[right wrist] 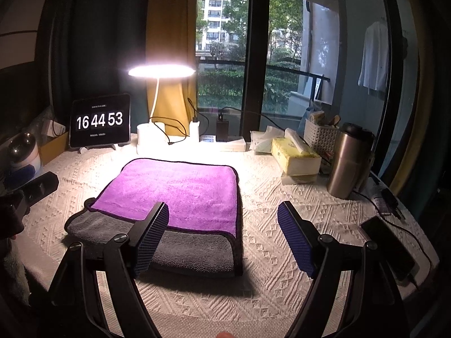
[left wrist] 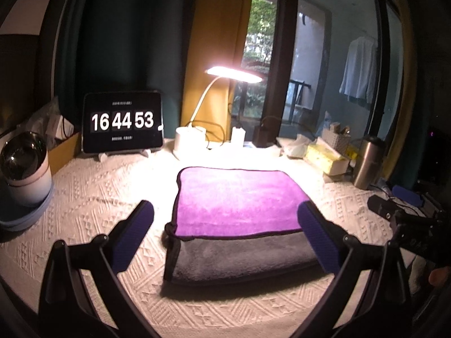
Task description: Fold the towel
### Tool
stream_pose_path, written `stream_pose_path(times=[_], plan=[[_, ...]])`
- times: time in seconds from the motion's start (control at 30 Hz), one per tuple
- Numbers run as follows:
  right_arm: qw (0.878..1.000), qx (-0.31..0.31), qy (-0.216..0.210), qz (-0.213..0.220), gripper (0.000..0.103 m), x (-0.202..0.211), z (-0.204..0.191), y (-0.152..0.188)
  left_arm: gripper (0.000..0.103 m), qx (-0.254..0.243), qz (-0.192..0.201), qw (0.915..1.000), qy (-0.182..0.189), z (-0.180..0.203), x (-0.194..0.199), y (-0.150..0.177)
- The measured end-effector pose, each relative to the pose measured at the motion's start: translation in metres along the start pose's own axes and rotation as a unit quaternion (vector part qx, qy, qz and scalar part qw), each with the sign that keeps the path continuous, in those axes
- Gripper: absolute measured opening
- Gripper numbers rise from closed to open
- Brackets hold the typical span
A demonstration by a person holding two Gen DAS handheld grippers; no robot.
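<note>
Bench (right wrist: 267, 295) covered in a cream textured cloth. Back row, left to right: tablet clock (right wrist: 100, 120) reading 16 44 53 on a stand, lit white desk lamp (right wrist: 161, 71) with its base (right wrist: 150, 138) just right of the tablet, white charger (right wrist: 194, 128), black power brick (right wrist: 221, 129). Right side: yellow tissue box (right wrist: 295, 156), white woven basket (right wrist: 320, 136) behind it, steel flask (right wrist: 348, 160) beside the basket, phone (right wrist: 390, 248) near the right edge. Far left: round white container (left wrist: 26, 166) with a shiny lid. White shirt (right wrist: 373, 59) hangs outside the window.
</note>
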State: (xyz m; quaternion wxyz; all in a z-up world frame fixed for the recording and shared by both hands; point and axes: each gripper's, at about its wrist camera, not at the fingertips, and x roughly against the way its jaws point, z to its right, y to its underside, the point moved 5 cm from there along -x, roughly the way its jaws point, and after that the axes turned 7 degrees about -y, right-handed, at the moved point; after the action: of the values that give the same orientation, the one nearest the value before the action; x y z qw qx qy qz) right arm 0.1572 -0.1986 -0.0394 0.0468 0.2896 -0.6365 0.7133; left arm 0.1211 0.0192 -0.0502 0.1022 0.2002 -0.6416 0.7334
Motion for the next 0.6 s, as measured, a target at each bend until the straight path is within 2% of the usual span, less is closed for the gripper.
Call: stream_pose_path(times=[0.47, 0.6], plan=[[0.999, -0.009, -0.017, -0.047, 0.082, -0.046, 0.013, 0.014, 0.102, 0.005, -0.089, 0.9959, -0.014, -0.007, -0.058, 0.025], [0.997, -0.016, -0.034, -0.071, 0.076, -0.06, 0.017, 0.022, 0.102, 0.006, -0.113, 0.9935, -0.012, -0.008, -0.072, 0.032]])
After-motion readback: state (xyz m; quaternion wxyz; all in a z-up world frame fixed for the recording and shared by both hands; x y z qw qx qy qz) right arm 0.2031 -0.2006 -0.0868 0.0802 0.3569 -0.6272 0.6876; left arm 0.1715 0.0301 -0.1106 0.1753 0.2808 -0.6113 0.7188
